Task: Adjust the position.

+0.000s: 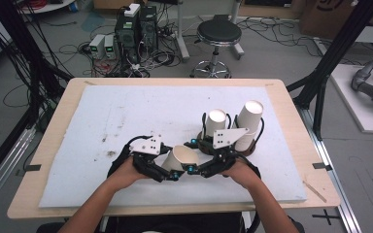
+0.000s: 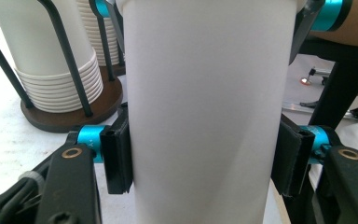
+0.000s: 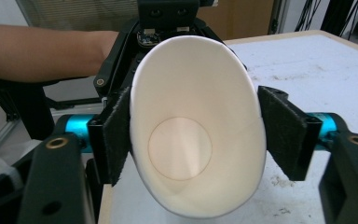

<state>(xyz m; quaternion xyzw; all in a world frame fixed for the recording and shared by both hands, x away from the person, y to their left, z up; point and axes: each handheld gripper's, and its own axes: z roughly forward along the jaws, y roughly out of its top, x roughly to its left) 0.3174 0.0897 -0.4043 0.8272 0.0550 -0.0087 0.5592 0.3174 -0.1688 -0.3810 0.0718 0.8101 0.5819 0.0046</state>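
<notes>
Now, L gripper (image 1: 167,172) clamps the cup (image 1: 182,159) by its wall, mid-air over the mat (image 1: 102,121), just left of the rack (image 1: 209,145). R gripper (image 1: 194,169) pinches the same cup's rim, squashing it oval. Looks like a handover or separating step; next, one side should let go before the cup moves.

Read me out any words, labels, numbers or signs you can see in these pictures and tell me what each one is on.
None can be read.
The paper cup held in the left gripper and right gripper is plain white, inside and out.
The stacked cups in the holder are blank too.
The cardboard box on the floor bears a dark mark, cut off and too blurred to read.
</notes>
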